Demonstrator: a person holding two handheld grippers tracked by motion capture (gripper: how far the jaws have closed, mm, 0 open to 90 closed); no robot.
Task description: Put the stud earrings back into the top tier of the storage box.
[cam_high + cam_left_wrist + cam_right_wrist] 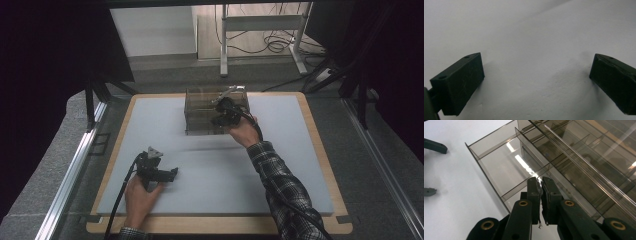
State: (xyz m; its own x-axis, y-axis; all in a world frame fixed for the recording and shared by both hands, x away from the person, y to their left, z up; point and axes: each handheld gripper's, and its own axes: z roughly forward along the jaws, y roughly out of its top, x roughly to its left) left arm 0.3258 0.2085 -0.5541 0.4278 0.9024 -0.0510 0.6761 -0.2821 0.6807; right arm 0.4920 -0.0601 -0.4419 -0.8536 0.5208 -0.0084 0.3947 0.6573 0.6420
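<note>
Right gripper view: right hand-held gripper [541, 182] pinching unlabelled smoky organizer's [499, 162] divider; left hand-held gripper [536, 82] spread.

A grey mat [210, 165] covered a wooden board [320, 145] almost to its edges. Grey carpet [55, 165] lay around the board. A metal rail [70, 175] ran along the board's left side and another rail [385, 165] along its right. Beyond the far edge stood a white desk frame [260, 30], with loose cables [272, 45] on the floor between its legs.
</note>
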